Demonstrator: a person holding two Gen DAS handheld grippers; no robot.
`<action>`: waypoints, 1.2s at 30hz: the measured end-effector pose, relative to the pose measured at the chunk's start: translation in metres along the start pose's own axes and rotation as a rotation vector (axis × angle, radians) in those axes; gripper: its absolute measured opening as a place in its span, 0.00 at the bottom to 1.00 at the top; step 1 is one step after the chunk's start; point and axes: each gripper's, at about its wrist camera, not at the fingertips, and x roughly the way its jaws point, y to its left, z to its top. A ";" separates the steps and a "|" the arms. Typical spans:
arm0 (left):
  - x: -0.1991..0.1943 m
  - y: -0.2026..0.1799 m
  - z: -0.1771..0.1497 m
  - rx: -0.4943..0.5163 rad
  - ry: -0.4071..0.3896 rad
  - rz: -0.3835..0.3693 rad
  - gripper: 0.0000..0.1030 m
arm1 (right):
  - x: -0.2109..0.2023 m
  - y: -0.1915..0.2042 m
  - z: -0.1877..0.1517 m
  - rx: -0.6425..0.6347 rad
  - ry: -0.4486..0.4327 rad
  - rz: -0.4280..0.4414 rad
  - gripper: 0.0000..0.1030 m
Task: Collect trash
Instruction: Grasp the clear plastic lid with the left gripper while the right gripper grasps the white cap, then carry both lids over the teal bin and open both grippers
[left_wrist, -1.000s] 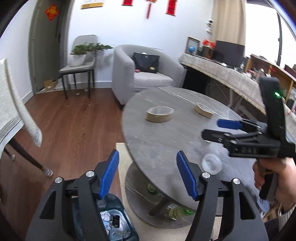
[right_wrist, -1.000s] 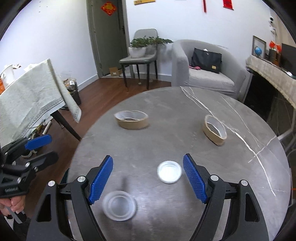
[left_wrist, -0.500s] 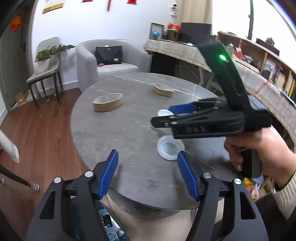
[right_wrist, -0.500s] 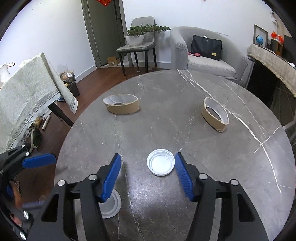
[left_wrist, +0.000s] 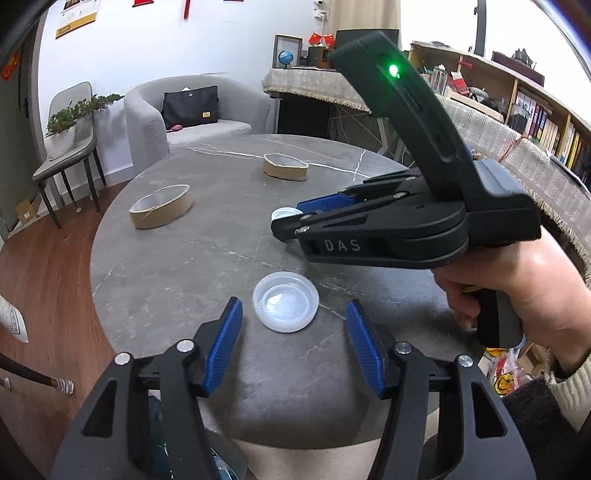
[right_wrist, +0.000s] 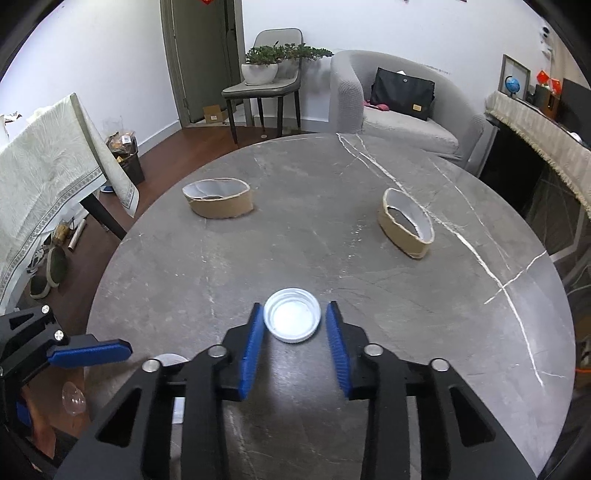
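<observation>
In the left wrist view, the left hand-held gripper (left_wrist: 293, 341) sits at the bottom centre with its blue fingers spread wide. A clear plastic lid (left_wrist: 285, 301) lies on the grey round desk (left_wrist: 177, 258) just ahead of and between the fingertips, touching neither. The right hand-held gripper (left_wrist: 291, 216) crosses the right half of the frame, held by a hand (left_wrist: 517, 280); a white cap (left_wrist: 284, 214) shows at its tips. Two cardboard tape rings, the left ring (left_wrist: 161, 211) and the far ring (left_wrist: 285, 167), rest in the upper middle.

In the right wrist view, the right hand-held gripper (right_wrist: 293, 332) is at lower centre, its fingers narrowed around the white cap (right_wrist: 292, 319), close on both sides; whether they touch it I cannot tell. The left hand-held gripper's blue finger (right_wrist: 90, 352) shows at lower left. The left ring (right_wrist: 218, 197) and far ring (right_wrist: 406, 227) lie beyond on the desk (right_wrist: 332, 184).
</observation>
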 end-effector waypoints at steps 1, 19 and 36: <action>0.002 -0.001 0.000 0.002 0.001 0.004 0.57 | -0.001 -0.003 0.000 0.005 -0.002 0.001 0.30; 0.008 0.008 0.002 -0.070 -0.027 0.091 0.41 | -0.025 -0.020 -0.002 0.048 -0.052 0.040 0.30; -0.059 0.083 -0.008 -0.319 -0.174 0.251 0.41 | -0.026 0.028 0.013 -0.005 -0.090 0.125 0.30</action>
